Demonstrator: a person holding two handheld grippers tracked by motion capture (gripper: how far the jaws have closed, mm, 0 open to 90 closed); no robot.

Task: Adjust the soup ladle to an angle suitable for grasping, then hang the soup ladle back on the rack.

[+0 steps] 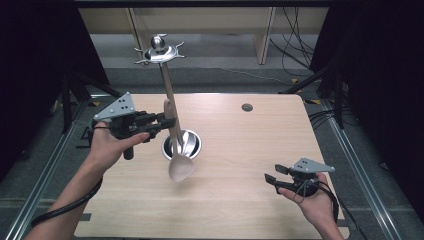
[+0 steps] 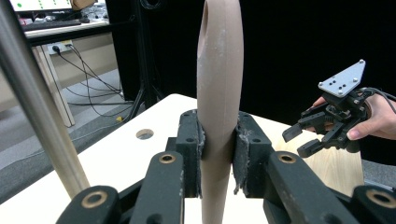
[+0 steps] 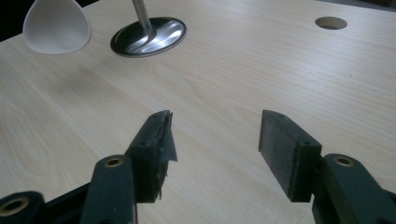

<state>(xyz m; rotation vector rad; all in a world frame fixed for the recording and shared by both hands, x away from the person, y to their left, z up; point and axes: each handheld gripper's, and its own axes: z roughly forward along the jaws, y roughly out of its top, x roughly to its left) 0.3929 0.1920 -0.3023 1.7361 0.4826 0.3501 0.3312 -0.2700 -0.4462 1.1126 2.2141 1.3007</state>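
Note:
A spoon with a tan handle (image 1: 170,111) and a pale bowl (image 1: 181,167) hangs bowl-down over the wooden table (image 1: 240,145). My left gripper (image 1: 167,120) is shut on the handle; in the left gripper view both pads (image 2: 192,154) press the handle (image 2: 218,93). Just behind the spoon stands a steel utensil stand: a round base (image 1: 193,141), a slanting pole (image 1: 165,75) and a hooked top (image 1: 159,51). My right gripper (image 1: 274,174) is held above the table's near right part, open and empty (image 3: 215,140). Its view also takes in the spoon bowl (image 3: 57,25) and the stand's base (image 3: 148,36).
A small round hole (image 1: 247,107) is set in the table toward its far edge and appears again in the right gripper view (image 3: 330,22). Black stands and cables lie on the floor around the table. The left gripper view catches the pole (image 2: 37,112) and the right gripper (image 2: 306,140).

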